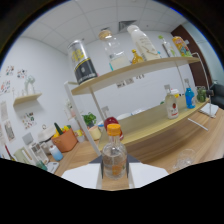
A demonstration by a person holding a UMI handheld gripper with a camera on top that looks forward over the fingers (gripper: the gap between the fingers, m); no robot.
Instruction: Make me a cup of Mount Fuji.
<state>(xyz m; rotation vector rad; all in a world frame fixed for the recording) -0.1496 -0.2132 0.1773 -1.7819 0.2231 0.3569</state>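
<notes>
A clear bottle (114, 156) with an orange cap and a pale label stands upright between my gripper's (114, 174) two white fingers (80, 176), which press on its body from both sides. The gripper is shut on it, and the bottle's base is hidden below the fingers. Beyond the fingers to the right, an empty clear glass cup (184, 160) sits on the wooden table (165, 145).
Behind the bottle runs a two-level wooden shelf (135, 67). Its top level carries a black canister (82, 62), a clear jar (110, 44) and a white bottle (142, 42); a red-labelled bottle (172, 106) and a blue bottle (190, 97) stand lower down. An orange pot (65, 141) is at left.
</notes>
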